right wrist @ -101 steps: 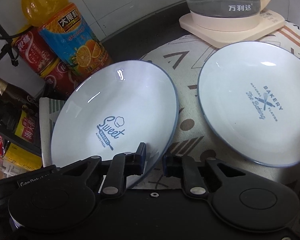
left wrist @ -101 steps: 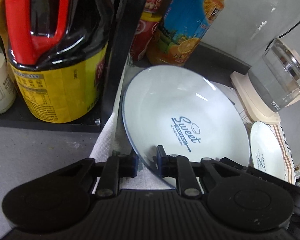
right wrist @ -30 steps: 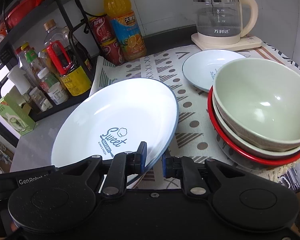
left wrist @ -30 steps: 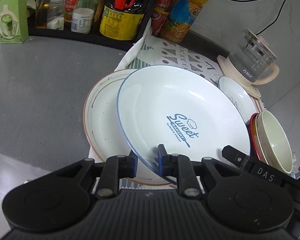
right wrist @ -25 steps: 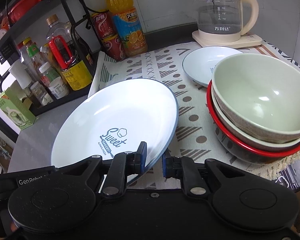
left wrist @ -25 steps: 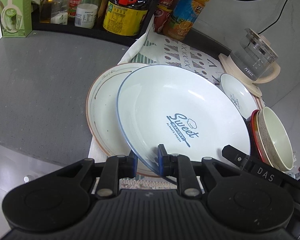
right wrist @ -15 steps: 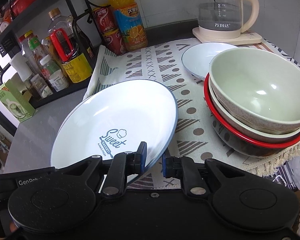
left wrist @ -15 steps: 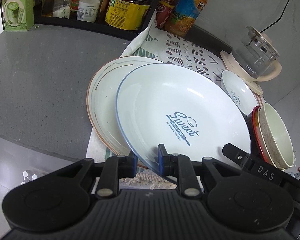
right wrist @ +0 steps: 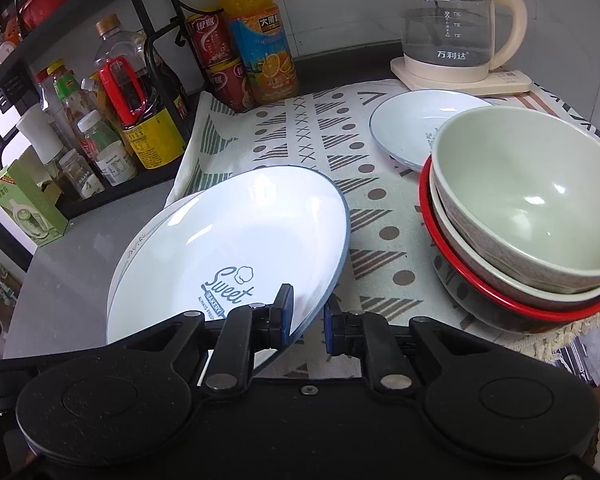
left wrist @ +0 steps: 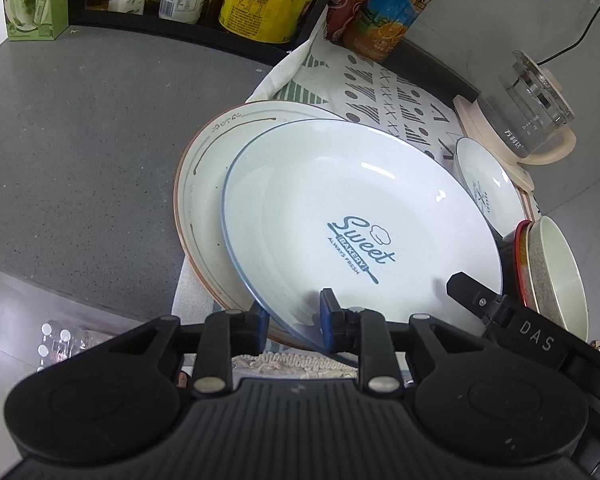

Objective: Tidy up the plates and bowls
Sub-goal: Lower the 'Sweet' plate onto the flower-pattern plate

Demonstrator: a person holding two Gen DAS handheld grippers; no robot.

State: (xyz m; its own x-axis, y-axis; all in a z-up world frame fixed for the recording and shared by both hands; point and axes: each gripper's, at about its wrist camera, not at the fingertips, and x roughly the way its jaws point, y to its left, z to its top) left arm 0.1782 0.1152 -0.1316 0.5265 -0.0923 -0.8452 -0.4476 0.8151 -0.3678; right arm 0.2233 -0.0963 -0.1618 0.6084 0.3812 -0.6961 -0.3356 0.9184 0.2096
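Glossy white glaze with a thin blue rim is catching the light on the Sweet Bakery plate (left wrist: pixel 352 216), a shallow round dish whose near edge both claws are pinching. The left gripper (left wrist: pixel 293 318) is closing its blue pads on the rim from one side, and the right gripper (right wrist: pixel 305 316) is gripping the same rim nearly shut on the other. The plate is tilting, its near edge lifted and its far edge dipping toward the larger brown-rimmed plate (left wrist: pixel 204 184) beneath, which is lying flat on the patterned cloth (right wrist: pixel 312 136); the printed lettering is running diagonally across the well. Just to the right, a pale green bowl (right wrist: pixel 528 200) is nesting in a speckled grey one and a red-rimmed one. Farther back, a small blue-rimmed plate (right wrist: pixel 412 120) is sitting on the woven cloth, near a glass kettle (right wrist: pixel 452 24) on its cream base.
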